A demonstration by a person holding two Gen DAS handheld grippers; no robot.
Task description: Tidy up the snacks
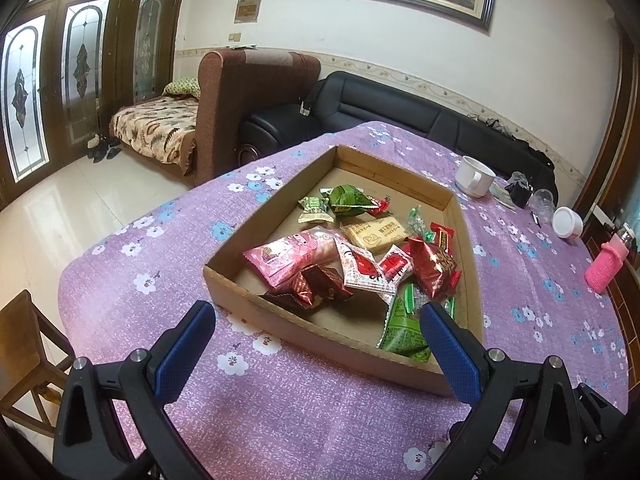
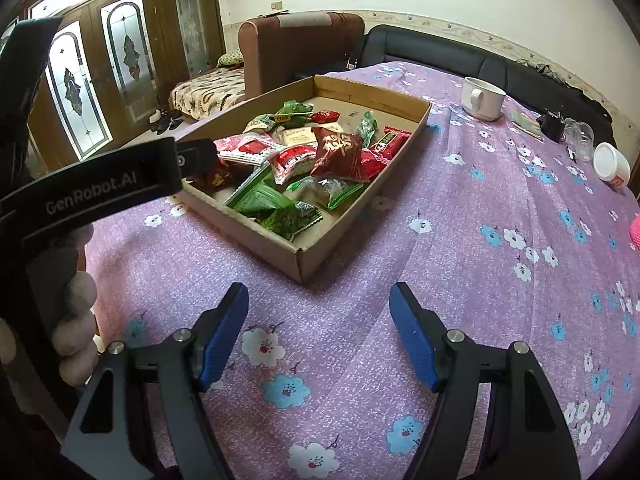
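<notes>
Snacks (image 1: pixel 352 256) are lying heaped in a shallow cardboard box (image 1: pixel 224 276) that is sitting on the tabletop (image 2: pixel 460 248), which a purple flowered cloth is covering. Both grippers are hanging just short of the box, over the cloth. The left gripper (image 1: pixel 316 324) is spreading its jaws wide with nothing between them; its right finger (image 1: pixel 448 344) is overlapping the box's near corner in the left wrist view, though whether it is touching the cardboard is hard to say. The right gripper (image 2: pixel 320 320) is also holding its jaws well apart, empty, above bare cloth.

Inside the box, a pink packet (image 1: pixel 292 258), a pale yellow biscuit pack (image 1: pixel 376 232), dark red packets (image 1: pixel 434 264) and green packets (image 1: pixel 402 332) are overlapping one another; their printing is too small to read. In the right wrist view, the left gripper's arm is showing "GenRobot.AI" in pale letters. A white cup (image 1: pixel 474 176) is standing beyond the box.
</notes>
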